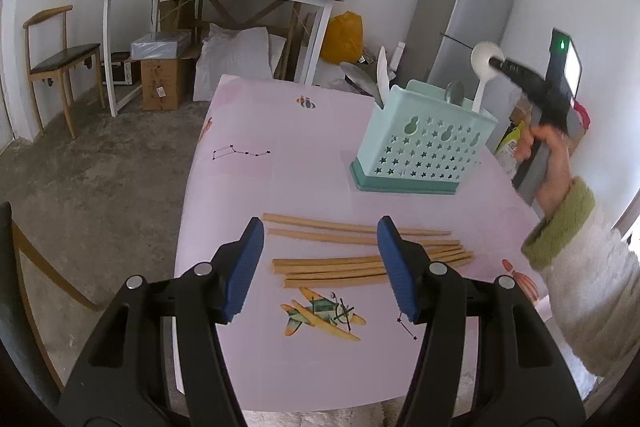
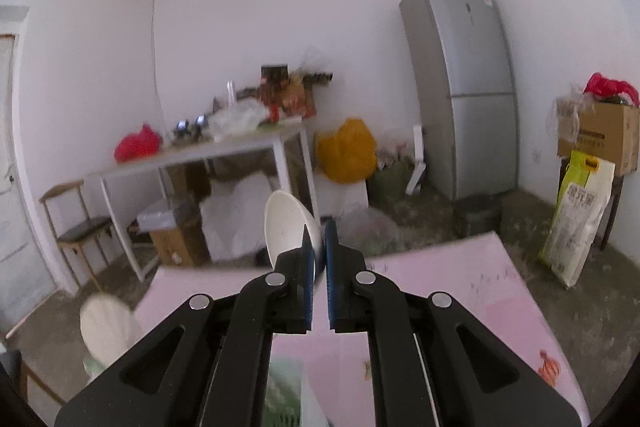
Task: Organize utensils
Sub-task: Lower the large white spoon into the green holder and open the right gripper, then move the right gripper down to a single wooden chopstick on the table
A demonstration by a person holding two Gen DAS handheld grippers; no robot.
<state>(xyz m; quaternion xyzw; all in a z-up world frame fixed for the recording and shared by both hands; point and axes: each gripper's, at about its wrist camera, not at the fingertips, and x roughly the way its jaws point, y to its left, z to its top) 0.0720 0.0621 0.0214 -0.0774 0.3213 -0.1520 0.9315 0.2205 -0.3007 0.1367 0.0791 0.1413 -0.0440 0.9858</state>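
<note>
1. Your left gripper (image 1: 320,267) hangs over the pile of chopsticks (image 1: 368,255) on the pink table (image 1: 260,167). Its jaws stand about half open and hold nothing; the blue pads frame the pile without pressing on it.
2. The risk here: the sticks lie loosely, some crossed at the right end. If you close on the whole pile, you may pinch only a few and push the others toward the table edge.
3. The mint basket (image 1: 424,151) stands further back and to the right, well apart from the chopsticks. It already has spoons and a flat white tool in it.
4. Your right gripper (image 2: 319,259) is nearly closed on the bowl end of a white spoon (image 2: 288,223), with the handle pointing down into the basket's right end.
5. That grip sits on a curved, smooth bowl, so the spoon may twist or slip. The basket below is blurred in the right wrist view, so I can't tell whether the handle tip has bottomed out.
</note>
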